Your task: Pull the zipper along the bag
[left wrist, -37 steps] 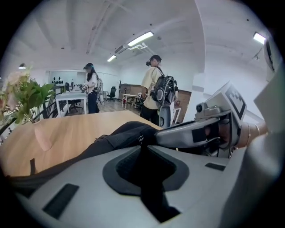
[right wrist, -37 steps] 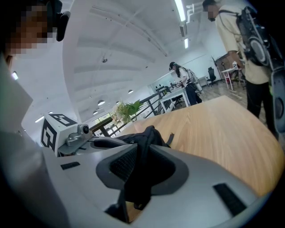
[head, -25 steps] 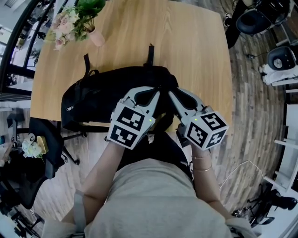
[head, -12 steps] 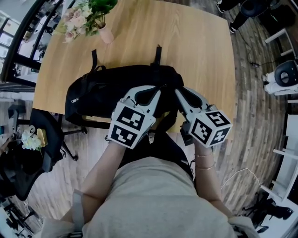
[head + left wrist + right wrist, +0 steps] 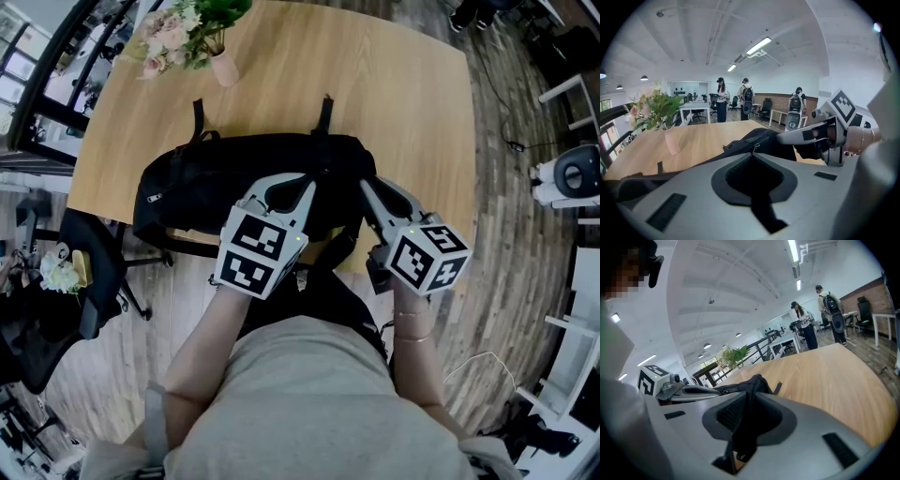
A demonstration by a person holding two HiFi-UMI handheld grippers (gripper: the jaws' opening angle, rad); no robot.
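On my head view the black fabric bag (image 5: 206, 183) lies lengthwise along the near edge of the light wooden worktop (image 5: 394, 103), running from close to the near left corner to past the middle. Two of its black straps (image 5: 325, 108) point toward the far edge. Both grippers work at the bag's right end, side by side and close together.

My left gripper (image 5: 302, 187) sits over the top of the bag. In the left gripper view its jaws are pressed together at the tips (image 5: 752, 153), and the small silver metal zipper pull (image 5: 753, 148) is pinched right there, standing up just past them. The bag's dark top runs away from the tips toward the middle of the worktop.

My right gripper (image 5: 368, 187) is at the bag's right end, near the near edge. In the right gripper view its jaws (image 5: 751, 389) are closing, with a fold of black fabric (image 5: 749, 427) from the bag running the whole way between them. The pads press on it, and it is drawn into a peak at the tips. A small loop of it hangs at the base of the jaws.

A pale pink vase of flowers (image 5: 223, 67) stands near the far left corner, well apart from the bag.
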